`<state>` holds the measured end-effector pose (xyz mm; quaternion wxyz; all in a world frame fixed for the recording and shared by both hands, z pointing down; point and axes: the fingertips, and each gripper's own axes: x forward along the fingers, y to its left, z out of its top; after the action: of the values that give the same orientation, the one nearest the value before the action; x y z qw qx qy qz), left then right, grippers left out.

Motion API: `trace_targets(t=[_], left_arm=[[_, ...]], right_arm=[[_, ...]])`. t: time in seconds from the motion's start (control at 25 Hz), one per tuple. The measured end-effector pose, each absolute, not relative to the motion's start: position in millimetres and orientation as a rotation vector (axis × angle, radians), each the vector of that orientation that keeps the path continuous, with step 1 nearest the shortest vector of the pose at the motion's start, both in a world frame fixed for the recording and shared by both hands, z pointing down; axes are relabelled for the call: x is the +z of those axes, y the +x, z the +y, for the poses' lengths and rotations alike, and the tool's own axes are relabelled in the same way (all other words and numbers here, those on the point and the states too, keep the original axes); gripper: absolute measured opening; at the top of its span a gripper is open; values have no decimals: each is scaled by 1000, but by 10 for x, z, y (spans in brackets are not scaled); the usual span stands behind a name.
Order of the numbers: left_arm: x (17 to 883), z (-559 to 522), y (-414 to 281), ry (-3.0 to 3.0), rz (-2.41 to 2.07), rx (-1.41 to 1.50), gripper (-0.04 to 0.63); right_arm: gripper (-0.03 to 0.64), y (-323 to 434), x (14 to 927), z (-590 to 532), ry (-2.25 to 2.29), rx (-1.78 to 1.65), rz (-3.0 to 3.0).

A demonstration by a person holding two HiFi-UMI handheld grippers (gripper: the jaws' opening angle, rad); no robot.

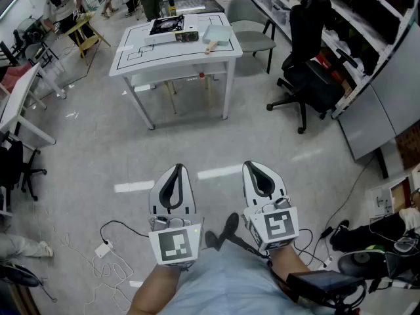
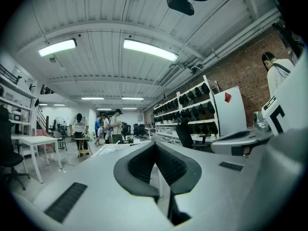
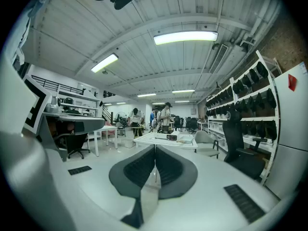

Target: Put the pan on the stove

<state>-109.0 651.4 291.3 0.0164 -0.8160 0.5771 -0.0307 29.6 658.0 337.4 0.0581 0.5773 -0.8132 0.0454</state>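
**Finishes, as seen from my rig**

My left gripper [image 1: 176,169] and right gripper [image 1: 257,167]: smooth matt light-grey plastic shells. Pads [image 2: 169,165]: black, ribbed, rubbery-looking. Floor [image 1: 98,149]: smooth grey, glossy, mirrors the ceiling lights. Table [image 1: 164,50] at 12 o'clock: smooth white top with black lines, white painted legs. Office chair [image 1: 308,77] at 2 o'clock: matt black, cloth-like. Brick wall [image 2: 243,71]: rough, red-brown.
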Motion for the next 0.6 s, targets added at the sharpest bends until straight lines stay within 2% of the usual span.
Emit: trace_targets(t=[0.6], left_arm=[[3063,5953,-760,-2556,1784,-144,18]], right_arm=[[51,547,3524,6048,1741,184,-2501]])
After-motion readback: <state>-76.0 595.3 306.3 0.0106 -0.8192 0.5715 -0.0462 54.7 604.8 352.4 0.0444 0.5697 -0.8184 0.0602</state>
